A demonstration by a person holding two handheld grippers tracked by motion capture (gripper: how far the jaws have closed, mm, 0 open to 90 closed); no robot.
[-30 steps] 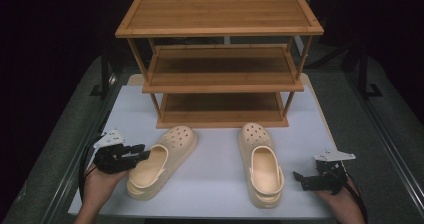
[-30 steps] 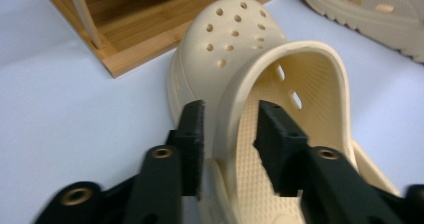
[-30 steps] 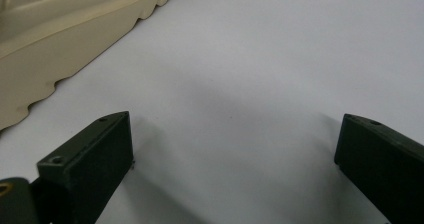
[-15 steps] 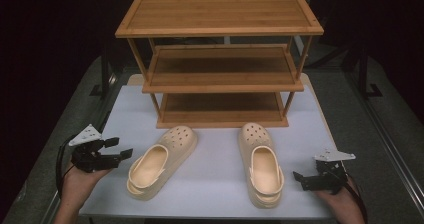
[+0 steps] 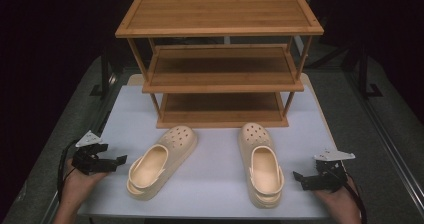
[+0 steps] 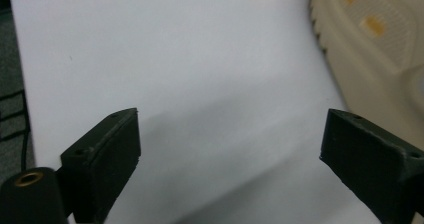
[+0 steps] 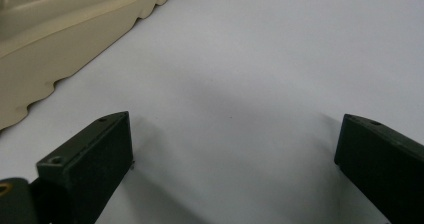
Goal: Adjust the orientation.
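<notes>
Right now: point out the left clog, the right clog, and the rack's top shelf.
left clog (image 5: 161, 160), high view, on the footbed.
right clog (image 5: 263, 165), high view, on the footbed.
top shelf (image 5: 220, 10), high view, middle of its slatted surface.

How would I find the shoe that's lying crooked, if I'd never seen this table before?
Start at the wooden three-shelf rack at the back of the white table. Two cream clogs lie in front of it; take the left clog, near the left claw. Its toe slants toward the rack's middle, while the right clog points straight at the rack.
</notes>
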